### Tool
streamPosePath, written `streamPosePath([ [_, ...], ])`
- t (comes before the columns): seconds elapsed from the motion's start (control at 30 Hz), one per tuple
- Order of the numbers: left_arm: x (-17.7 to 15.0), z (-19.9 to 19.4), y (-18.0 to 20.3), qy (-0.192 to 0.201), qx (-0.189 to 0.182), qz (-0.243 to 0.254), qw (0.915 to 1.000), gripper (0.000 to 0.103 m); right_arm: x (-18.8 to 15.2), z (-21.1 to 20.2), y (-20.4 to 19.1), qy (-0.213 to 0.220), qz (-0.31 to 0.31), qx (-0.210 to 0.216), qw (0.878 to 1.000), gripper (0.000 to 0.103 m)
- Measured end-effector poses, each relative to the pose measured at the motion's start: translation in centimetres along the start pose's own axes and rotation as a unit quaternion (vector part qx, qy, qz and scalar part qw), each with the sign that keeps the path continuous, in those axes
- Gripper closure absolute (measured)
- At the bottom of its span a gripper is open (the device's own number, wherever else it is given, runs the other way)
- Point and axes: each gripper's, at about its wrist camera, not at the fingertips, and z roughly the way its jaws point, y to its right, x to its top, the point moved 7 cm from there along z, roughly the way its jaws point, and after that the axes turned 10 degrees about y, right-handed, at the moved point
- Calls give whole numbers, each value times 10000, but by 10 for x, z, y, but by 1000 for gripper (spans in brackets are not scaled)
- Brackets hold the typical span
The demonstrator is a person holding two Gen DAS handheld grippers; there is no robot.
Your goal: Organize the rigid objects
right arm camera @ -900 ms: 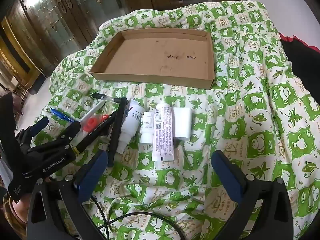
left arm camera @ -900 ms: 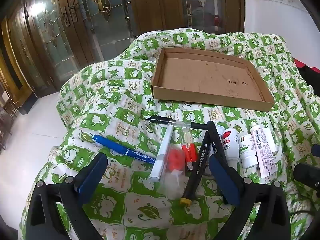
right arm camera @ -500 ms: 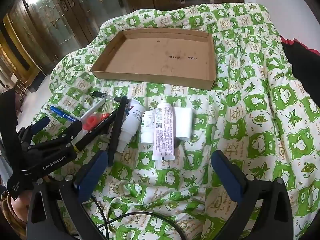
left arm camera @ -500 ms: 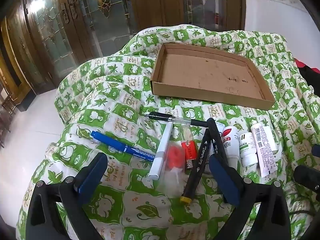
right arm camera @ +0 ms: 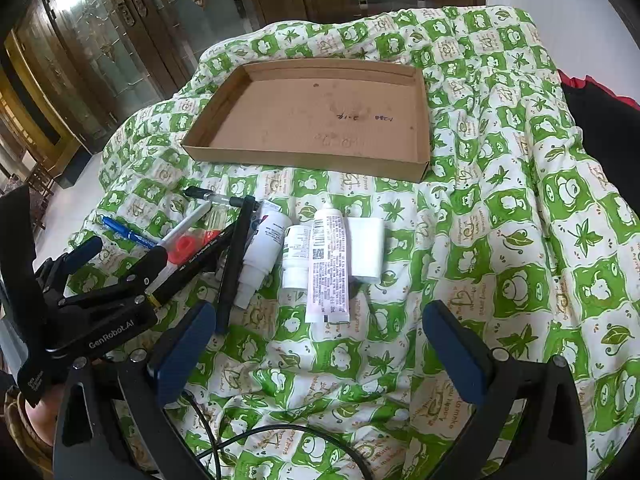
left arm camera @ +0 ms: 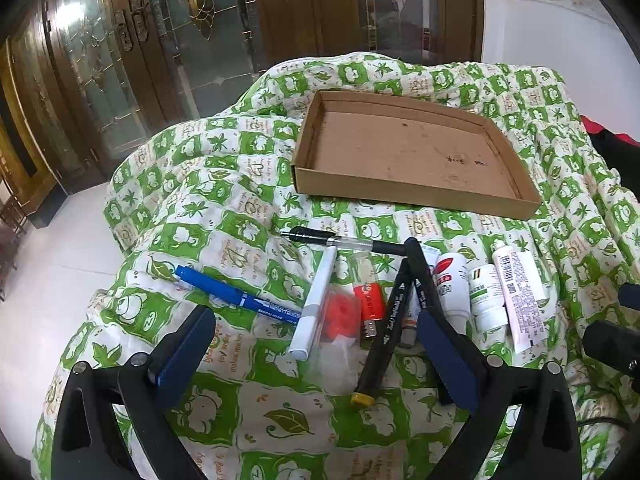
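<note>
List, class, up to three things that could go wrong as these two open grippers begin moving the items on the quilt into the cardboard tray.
1. The pens and markers overlap: the black marker leans against its neighbours, so lifting one may drag others.
2. The quilt is soft and rumpled; the round white bottle could roll when nudged.
3. A black cable lies near the right gripper and might snag.

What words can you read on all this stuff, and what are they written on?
"GenRobot.AI": white letters on the black body of the left gripper, seen from the right wrist.
Blue pen: white print, too blurred to read.
Black marker: white lettering, unreadable.
White tube: barcode and tiny print, too small.
Cardboard tray: handwritten scribble, unreadable.
</note>
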Motion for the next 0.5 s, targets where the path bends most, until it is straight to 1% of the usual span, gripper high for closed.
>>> streamPosePath([
  [0.2, 1, -1, 0, 3, -48, -15, 10000, 3, 14, -12, -5, -11, 135, 82, 9999, 0],
  [0.33, 0, -1, -1, 3, -56, -34, 10000, 3, 34, -21, -10, -165, 427, 389, 9982, 0],
  [0.43, 0, -1, -4, -41, -42, -73, 10000, 3, 53, -18, -5, -118, 478, 300, 9983, 0],
  [0.5, -1, 0, -7, -75, -56, -146, 9999, 3, 59, -13, 1, -62, 469, 235, 9986, 0],
])
